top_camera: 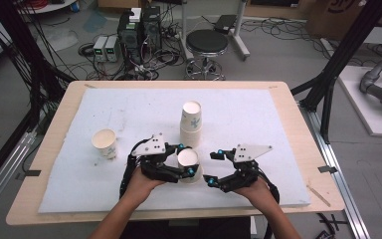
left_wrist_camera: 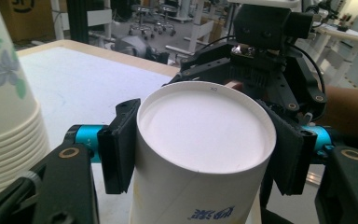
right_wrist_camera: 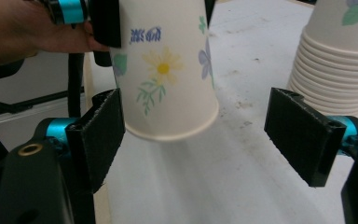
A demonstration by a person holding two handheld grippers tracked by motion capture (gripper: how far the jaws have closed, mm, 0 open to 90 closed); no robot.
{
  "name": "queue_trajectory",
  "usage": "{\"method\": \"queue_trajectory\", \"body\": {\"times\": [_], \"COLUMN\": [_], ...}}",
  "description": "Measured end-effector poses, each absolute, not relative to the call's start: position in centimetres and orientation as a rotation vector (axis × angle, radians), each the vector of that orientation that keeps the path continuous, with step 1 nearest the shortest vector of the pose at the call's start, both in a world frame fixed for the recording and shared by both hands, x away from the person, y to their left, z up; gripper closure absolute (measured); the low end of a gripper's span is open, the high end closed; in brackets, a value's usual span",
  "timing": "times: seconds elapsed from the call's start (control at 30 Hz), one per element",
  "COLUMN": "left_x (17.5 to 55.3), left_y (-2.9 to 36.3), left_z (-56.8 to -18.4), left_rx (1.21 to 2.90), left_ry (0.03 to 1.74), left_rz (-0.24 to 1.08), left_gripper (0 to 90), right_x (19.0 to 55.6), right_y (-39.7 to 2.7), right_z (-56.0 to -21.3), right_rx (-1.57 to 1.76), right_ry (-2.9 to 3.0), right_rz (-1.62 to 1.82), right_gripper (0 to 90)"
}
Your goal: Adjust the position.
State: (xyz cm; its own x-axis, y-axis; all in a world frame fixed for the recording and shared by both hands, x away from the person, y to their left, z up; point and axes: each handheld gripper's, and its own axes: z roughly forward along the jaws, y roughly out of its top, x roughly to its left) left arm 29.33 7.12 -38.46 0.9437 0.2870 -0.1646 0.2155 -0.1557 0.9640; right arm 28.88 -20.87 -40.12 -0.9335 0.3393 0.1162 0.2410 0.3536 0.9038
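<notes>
Room: workshop floor behind the worktop, strewn with cables, with computer boxes point(top_camera: 138, 30) and a round black stool point(top_camera: 207, 44).
Worktop: pale wooden worktop point(top_camera: 288, 107) carrying a white foam mat point(top_camera: 258, 124) that covers most of it.
Held cup: white paper cup point(top_camera: 188, 164) with a flower print, upside down, flat base uppermost, near the front middle of the mat, just in front of the stack; in the right tool view its rim hangs clear of the mat.
Left tool: left tool point(top_camera: 185, 159) pinching the held cup, one black pad on each side of its wall just below the base.
Right tool: right tool point(top_camera: 213, 167) spread wide, just to the right of the held cup; in the right tool view the cup's rim lies between the pads point(right_wrist_camera: 100, 135), near the left pad, touching neither.
Cup stack: nested stack of flowered cups point(top_camera: 191, 123), mouth up, at the centre of the mat, just behind the held cup.
Single cup: lone paper cup point(top_camera: 105, 143), upright, mouth up, on the left part of the mat, well apart from the stack.
Hands: a person's hands point(top_camera: 142, 184) come in from the front edge, one on each tool.
</notes>
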Motion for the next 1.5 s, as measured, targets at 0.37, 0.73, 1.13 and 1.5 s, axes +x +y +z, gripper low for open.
{"method": "queue_trajectory", "body": {"times": [0.37,0.73,1.13,1.5], "left_x": [29.2,29.1,29.0,29.2], "left_y": [5.7,5.1,5.0,5.3], "left_z": [-38.4,-38.3,-38.4,-37.5], "left_rx": [1.749,1.727,1.742,1.857], "left_ry": [0.335,0.301,0.293,0.278], "left_rz": [0.018,-0.030,-0.063,-0.067], "left_gripper": [34.8,34.9,31.1,16.3], "right_x": [28.5,28.5,28.2,28.3], "right_y": [-20.0,-19.5,-19.7,-20.1], "right_z": [-40.6,-41.0,-40.8,-40.2], "right_rx": [0.479,0.448,0.374,0.336], "right_ry": [2.556,2.579,2.595,2.653], "right_rz": [1.676,1.717,1.702,1.581], "right_gripper": [20.7,21.7,32.5,33.2]}}
